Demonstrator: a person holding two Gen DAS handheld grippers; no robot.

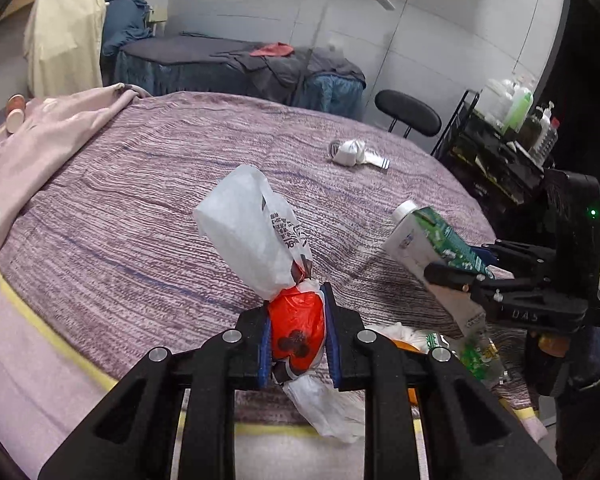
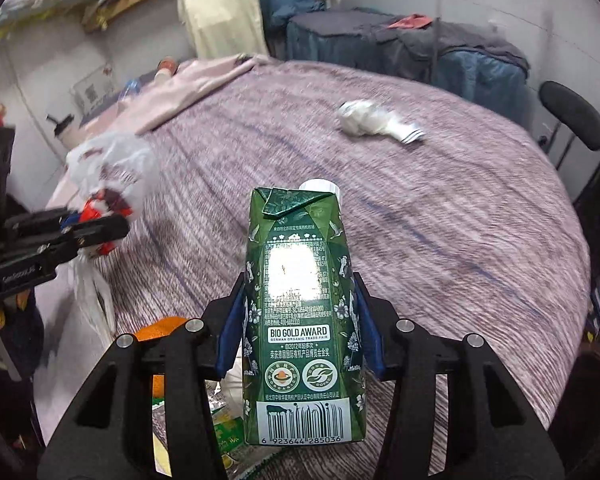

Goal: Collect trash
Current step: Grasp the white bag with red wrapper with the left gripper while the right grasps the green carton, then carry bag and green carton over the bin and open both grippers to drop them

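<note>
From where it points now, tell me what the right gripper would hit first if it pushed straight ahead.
The right gripper is shut on the green carton, whose capped top leads. Angled downward, that top would most likely meet the striped purple bedspread first. The crumpled white wrapper lies further on and to the right; depth is uncertain.

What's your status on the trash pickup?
Left tool clamped on plastic bag. Right tool gripping green carton. Crumpled white wrapper on bedspread.

One plastic bag, one green carton, one crumpled white wrapper, one bed.
</note>
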